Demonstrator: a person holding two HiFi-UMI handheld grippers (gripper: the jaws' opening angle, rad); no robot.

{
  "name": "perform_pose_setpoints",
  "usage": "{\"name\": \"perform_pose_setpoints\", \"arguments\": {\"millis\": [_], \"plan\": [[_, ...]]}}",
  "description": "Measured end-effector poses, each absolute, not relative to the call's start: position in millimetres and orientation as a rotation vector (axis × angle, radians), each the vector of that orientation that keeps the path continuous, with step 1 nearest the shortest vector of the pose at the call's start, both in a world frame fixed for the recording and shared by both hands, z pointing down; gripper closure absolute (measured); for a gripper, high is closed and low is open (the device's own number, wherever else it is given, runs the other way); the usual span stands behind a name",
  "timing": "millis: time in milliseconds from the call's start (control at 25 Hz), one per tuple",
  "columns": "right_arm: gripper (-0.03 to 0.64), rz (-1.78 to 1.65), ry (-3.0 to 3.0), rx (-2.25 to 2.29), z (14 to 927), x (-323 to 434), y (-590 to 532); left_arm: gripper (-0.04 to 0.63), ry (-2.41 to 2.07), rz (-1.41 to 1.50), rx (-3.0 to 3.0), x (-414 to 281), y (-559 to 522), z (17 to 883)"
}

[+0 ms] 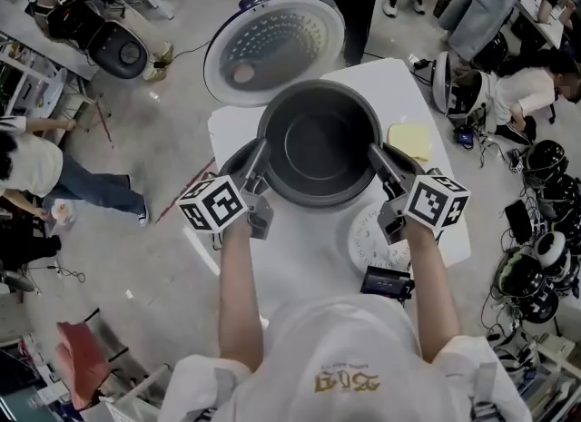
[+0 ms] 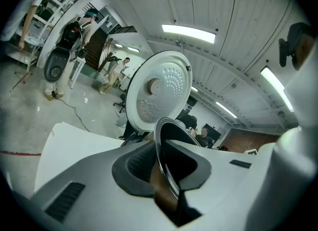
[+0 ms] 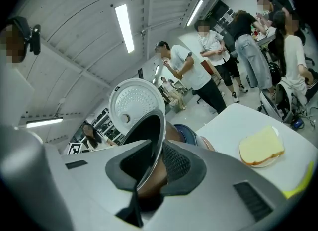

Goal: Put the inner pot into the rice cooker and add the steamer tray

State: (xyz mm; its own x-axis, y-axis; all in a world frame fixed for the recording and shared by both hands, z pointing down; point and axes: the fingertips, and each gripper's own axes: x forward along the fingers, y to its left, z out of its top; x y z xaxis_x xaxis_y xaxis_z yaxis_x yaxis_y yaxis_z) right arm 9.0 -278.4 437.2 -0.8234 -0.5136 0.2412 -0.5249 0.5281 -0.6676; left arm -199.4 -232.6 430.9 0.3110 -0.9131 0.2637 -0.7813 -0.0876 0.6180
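The left gripper (image 1: 260,152) and the right gripper (image 1: 377,155) are each clamping narrowly on opposite sides of the thin rim of the dark grey round metal inner pot (image 1: 318,143). The pot is hanging directly over the dark-bodied rice cooker (image 1: 236,161) (its white round lid (image 1: 272,46) is standing open behind) on the white table (image 1: 390,84). The white round perforated steamer tray (image 1: 368,240) is lying on the table just beside the right gripper.
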Motion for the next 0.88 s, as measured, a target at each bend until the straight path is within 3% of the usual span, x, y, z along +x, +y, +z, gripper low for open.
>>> {"name": "perform_pose_setpoints", "arguments": {"millis": [520,880], "plan": [[0.517,1.121,-2.678,0.930,465,2,-285,0.483,-1.610,0.095,1.906,-201,-241,472],[0.502,0.920,-2.578,0.906,474,5,-284,0.477,-1.629,0.158,1.904,-196,-240,485]]}}
